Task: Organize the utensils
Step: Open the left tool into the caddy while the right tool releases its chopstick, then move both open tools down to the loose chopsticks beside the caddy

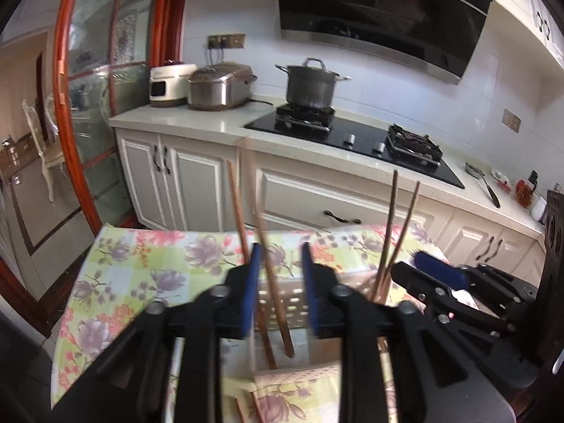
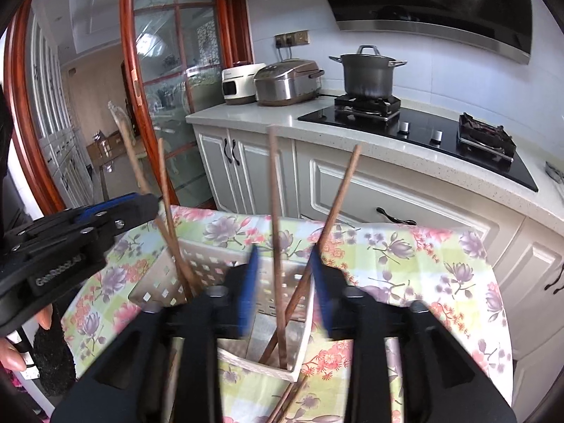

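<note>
- The step in hand looks like dropping chopsticks into the white chopstick holder [image 1: 282, 303], which stands on the counter with the flowery cloth [image 1: 141, 257], low in the middle of both views.
- The left claw [image 1: 281, 283] is partly open. One pair of brown chopsticks [image 1: 262, 232] stands between its blue pads, but the pads do not seem to press on it.
- The right claw [image 2: 282, 292] is partly open too. Another pair of chopsticks [image 2: 278, 246] leans between its pads, with the ends down in the holder.
- The holder has two parts with holes in the walls. Each part holds one pair, standing tilted.
- More chopsticks [image 2: 287, 405] lie flat on the cloth at the bottom of the right view.
- Next move, I think: pull both claws up and away, then pick up the loose sticks. Go gently, so the holder does not tip.
</note>
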Available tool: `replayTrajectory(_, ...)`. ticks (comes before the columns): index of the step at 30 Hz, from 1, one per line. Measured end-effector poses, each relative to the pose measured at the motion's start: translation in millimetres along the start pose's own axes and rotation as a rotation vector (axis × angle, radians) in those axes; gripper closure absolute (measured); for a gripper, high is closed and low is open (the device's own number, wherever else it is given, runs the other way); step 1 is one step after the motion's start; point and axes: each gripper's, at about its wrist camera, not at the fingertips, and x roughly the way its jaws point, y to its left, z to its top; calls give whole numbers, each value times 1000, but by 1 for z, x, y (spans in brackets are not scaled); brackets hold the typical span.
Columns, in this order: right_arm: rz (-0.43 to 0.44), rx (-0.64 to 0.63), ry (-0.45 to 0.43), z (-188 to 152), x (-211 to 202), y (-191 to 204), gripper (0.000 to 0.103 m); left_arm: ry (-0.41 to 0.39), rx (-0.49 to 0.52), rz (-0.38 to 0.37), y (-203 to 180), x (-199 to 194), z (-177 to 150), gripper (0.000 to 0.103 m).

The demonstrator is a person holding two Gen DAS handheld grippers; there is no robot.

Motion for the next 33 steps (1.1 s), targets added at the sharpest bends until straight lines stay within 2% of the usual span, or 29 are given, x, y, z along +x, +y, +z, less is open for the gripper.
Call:
replayTrajectory(1,-2,4,-5,-1,-1,-1,64,-10,-1,8,2,-4,1,67)
replayTrajectory(3,-12,2,-14,-2,-6,-4,64,-32,2,24,4,-13,0,63)
replayTrajectory(8,-38,-5,-34,-10,-20,-8,64,-81,6,66,9,-37,-6,41)
replayTrajectory(11,-48,-4,-45,-17,-30,-10,64,-99,19,91,9,-50,-14,26)
replayTrajectory(16,-54,-1,-72,-31,-50,-9,64,-136,33,137,10,-76,-35,10)
replayTrajectory(26,-60,5,-129,-73,-93,-7,64,-181,19,149,9,-121,-86,5)
replayTrajectory(33,-45,62,-115,-104,-105,-16,61,-152,34,166,4,-125,-122,5)
